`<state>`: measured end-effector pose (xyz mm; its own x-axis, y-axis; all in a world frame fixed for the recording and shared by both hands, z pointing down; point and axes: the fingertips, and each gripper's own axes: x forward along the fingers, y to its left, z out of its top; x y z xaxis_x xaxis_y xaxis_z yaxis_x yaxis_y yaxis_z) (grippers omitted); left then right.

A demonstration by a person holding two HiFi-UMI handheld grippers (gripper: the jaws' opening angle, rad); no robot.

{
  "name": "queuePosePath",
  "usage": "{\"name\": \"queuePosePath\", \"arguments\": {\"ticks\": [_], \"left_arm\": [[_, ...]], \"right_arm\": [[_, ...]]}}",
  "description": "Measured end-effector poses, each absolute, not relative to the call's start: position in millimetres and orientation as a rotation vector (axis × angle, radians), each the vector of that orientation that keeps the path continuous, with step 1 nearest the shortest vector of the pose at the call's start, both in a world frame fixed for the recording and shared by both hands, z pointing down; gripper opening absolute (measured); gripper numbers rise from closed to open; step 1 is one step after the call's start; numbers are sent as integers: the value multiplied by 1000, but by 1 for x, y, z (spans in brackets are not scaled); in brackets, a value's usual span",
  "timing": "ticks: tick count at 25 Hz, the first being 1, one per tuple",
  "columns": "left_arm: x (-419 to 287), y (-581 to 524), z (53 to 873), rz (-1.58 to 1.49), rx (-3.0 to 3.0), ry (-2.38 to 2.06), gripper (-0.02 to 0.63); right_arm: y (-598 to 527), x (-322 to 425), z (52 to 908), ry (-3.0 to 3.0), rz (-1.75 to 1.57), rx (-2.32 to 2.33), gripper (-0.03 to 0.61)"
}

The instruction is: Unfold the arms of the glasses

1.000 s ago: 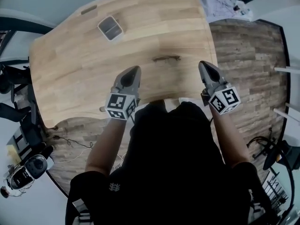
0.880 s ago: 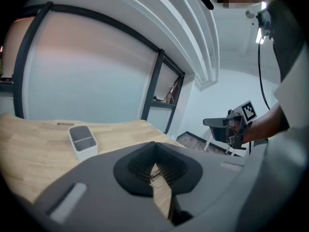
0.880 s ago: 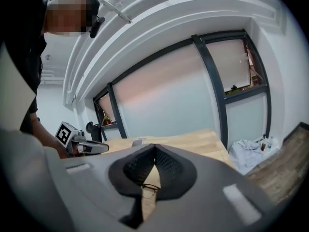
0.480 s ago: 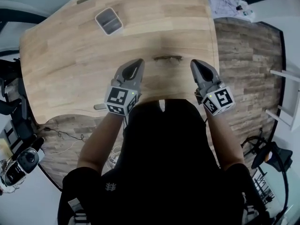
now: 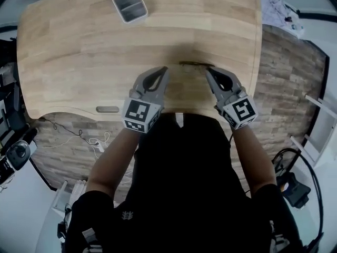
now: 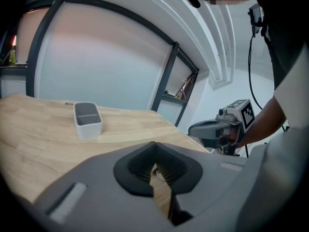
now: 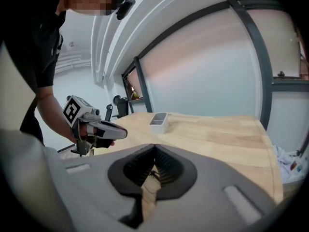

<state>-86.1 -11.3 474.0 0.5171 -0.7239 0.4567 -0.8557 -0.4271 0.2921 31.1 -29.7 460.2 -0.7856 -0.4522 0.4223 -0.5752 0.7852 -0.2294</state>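
Glasses [image 5: 196, 64] flanked on the bench [image 5: 68, 62]
Left gripper [image 5: 164, 69] and right gripper [image 5: 207, 71] hover at their near side, jaws shut and empty, probably lined up for each arm.

No legible words or numbers; only coded square markers on the left gripper [image 5: 163, 70] and right gripper [image 5: 208, 70], plus a tiny unreadable shirt emblem [image 5: 126, 213].
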Motion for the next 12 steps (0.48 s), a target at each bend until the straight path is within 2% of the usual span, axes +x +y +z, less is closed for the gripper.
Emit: {"name": "queuePosePath", "arguments": {"ticks": [12], "left_arm": [[-86,-18,509,330,2241,-1339,6]], "right_arm": [[-24,-6,528,-2554,419,396,2]]}}
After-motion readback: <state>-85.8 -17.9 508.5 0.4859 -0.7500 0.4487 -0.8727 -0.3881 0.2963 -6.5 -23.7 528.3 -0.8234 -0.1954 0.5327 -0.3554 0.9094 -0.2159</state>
